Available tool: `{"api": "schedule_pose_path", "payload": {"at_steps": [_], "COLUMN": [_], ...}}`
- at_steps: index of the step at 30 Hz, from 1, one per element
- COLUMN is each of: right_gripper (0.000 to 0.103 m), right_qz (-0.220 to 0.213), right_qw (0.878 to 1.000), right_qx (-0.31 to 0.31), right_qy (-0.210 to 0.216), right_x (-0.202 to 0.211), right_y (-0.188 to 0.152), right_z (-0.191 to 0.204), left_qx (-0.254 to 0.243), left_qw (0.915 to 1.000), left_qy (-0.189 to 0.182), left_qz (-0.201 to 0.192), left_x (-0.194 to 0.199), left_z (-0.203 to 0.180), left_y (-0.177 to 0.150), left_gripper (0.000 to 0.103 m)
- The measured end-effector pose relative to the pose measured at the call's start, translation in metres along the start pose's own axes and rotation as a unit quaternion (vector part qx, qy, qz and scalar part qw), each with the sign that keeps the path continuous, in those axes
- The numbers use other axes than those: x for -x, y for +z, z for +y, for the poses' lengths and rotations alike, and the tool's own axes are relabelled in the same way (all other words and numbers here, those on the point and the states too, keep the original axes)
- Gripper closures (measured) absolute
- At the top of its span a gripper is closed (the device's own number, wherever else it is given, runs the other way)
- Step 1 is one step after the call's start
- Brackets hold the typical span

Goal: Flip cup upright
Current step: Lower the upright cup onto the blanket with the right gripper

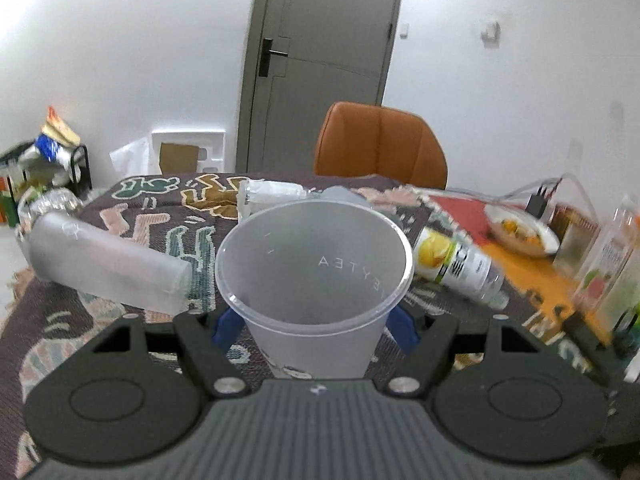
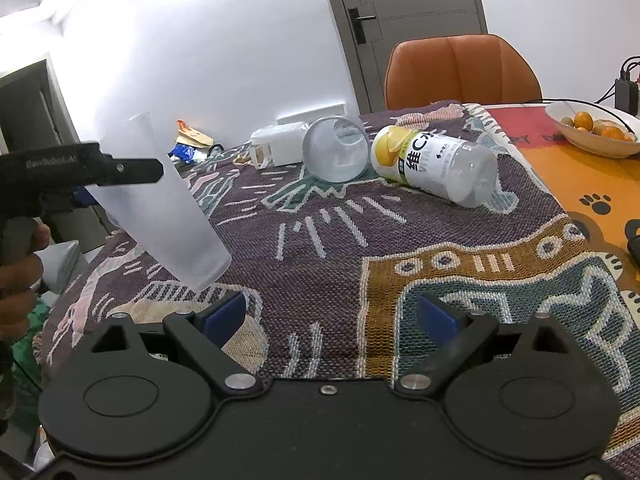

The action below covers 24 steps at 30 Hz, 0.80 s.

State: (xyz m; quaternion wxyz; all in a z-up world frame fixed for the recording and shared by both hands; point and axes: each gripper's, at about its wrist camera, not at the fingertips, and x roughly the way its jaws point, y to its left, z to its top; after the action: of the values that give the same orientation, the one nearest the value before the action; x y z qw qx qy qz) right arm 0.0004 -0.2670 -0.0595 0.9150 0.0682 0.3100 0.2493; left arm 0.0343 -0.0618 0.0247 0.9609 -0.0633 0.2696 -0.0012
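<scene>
Left wrist view. We are holding the frosted cup (image 1: 314, 276) in the left gripper (image 1: 316, 326), whose blue fingers (image 1: 226, 326) are pressing on either side of its wall just below the rim. The cup's open mouth is facing up and toward the camera, its base pointing down toward the patterned cloth (image 1: 132, 220) covering the tabletop. Behind it a second frosted cup (image 1: 108, 266) is lying on its side to the left, a clear bottle with a yellow label (image 1: 460, 266) is lying to the right, and a bowl of fruit (image 1: 524, 230) is sitting farther right. An orange chair (image 1: 380, 144) is standing beyond the far edge.

Right wrist view. We are seeing the same cup (image 2: 160, 204) at far left, clamped in the left gripper (image 2: 120, 170) and raised off the cloth, tilted with its base lower right and its rim upper left. The right gripper (image 2: 330, 316) is hovering over the cloth with its blue fingers (image 2: 436, 314) spread apart and nothing between them, well apart from the cup. A clear glass (image 2: 336, 148) is lying on its side just beside the bottle (image 2: 436, 164).
</scene>
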Motion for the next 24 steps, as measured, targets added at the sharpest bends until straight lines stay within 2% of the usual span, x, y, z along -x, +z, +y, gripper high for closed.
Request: {"api": "schedule_pose_path", "payload": {"at_steps": [4, 10, 18, 24], "right_gripper": [0.009, 0.006, 0.0, 0.0], "right_qz": [0.001, -0.007, -0.016, -0.019], "right_qw": [1.0, 1.0, 1.0, 1.0], "right_qx": [-0.001, 0.006, 0.013, 0.021], "right_qy": [-0.001, 0.0, 0.006, 0.011], "right_x": [0.0, 0.011, 0.023, 0.033], "right_y": [0.0, 0.001, -0.002, -0.003], "right_z": [0.0, 0.001, 0.008, 0.017], "left_qx": [-0.016, -0.003, 0.013, 0.031], "left_qw": [0.9997, 0.9997, 0.9996, 0.9993], "left_qy": [-0.007, -0.016, -0.017, -0.008], "left_qz": [0.016, 0.016, 0.018, 0.016], "left_x": [-0.005, 0.003, 0.023, 0.041], "left_z": [-0.007, -0.009, -0.006, 0.003], "left_y": [-0.006, -0.01, -0.017, -0.024], "left_gripper": [0.028, 0.016, 0.012, 0.011]}}
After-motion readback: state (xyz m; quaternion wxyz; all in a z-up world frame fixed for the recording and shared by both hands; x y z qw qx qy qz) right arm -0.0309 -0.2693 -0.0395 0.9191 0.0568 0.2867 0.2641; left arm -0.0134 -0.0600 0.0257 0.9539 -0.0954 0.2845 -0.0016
